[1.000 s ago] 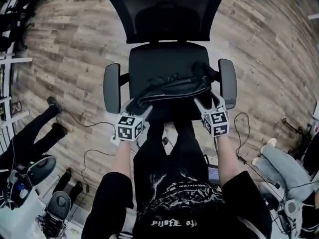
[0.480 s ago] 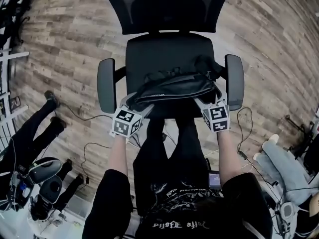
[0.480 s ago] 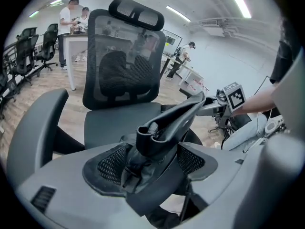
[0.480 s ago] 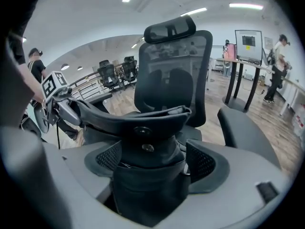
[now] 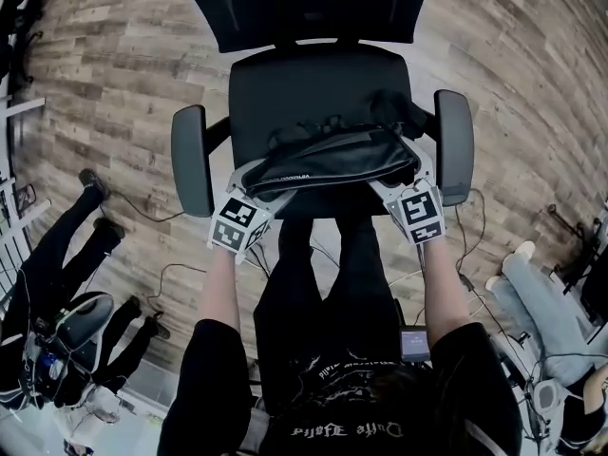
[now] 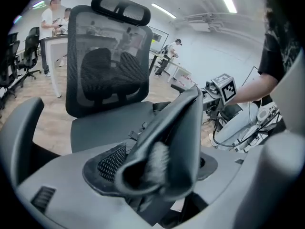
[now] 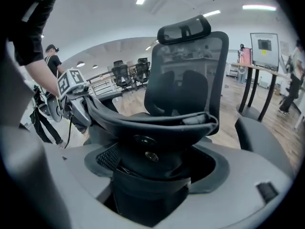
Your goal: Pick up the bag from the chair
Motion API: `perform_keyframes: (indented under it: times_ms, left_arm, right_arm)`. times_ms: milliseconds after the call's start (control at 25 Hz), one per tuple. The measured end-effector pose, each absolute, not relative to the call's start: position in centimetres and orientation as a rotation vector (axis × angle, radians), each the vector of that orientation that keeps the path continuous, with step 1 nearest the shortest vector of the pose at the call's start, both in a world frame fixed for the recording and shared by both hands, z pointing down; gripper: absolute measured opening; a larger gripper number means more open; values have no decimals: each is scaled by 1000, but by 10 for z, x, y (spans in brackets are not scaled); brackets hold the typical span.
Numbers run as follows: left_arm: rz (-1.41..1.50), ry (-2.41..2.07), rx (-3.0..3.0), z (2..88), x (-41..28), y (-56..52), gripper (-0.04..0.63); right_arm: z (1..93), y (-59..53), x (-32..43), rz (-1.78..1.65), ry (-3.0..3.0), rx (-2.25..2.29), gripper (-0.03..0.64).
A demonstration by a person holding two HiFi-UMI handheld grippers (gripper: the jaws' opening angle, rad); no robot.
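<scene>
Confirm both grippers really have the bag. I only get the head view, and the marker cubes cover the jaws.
Observer: In the left gripper view, the left gripper has its jaws closed on a folded end of the bag.
Operator: Check the right one.
Observer: The right gripper view shows the right gripper clamped on the bag's other end, right by a round snap.
Operator: Report how it hangs.
Observer: From the right gripper view, the bag runs across to the left gripper in a slight curve, in front of the chair's backrest.
</scene>
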State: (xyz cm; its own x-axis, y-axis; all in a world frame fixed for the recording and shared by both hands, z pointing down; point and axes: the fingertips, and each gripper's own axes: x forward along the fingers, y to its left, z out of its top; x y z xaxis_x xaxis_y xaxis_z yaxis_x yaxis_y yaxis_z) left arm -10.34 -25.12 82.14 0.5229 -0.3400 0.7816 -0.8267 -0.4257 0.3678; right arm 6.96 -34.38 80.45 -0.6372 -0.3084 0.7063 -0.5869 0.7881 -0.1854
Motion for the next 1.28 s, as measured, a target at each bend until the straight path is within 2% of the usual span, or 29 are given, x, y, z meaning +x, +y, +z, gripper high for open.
perform_keyframes:
  times_ms: [280,400,440,520,760,1040,1280]
  left_arm:
    - [639,-922,1937,829,-89,-265,338]
    - [657,-914,1945,828,-91,-264,263]
    - [663,-916,1941,829,-93,-264,241]
    - [660,-930,1923,830,-95,-264,221]
    - [616,-1002,1858,829,-98,-267,151]
    - [627,-1023,1870,812,-88,-257,88]
    - [644,-1026,1897,788,-82,-256,77]
  right_arm:
    - [806,-358,69,570,-2328,670,420]
    - [803,-360,65,544,-2342,629,420]
    - [805,-359,62,570,-2342,592,402]
    - [807,-360,59,631,-2341,549,390]
    - [802,-363,62,642,-2327,620,300]
    - [791,-351,73,731,-2299,710,279]
    - [765,-343,82,784,-2306,748,264]
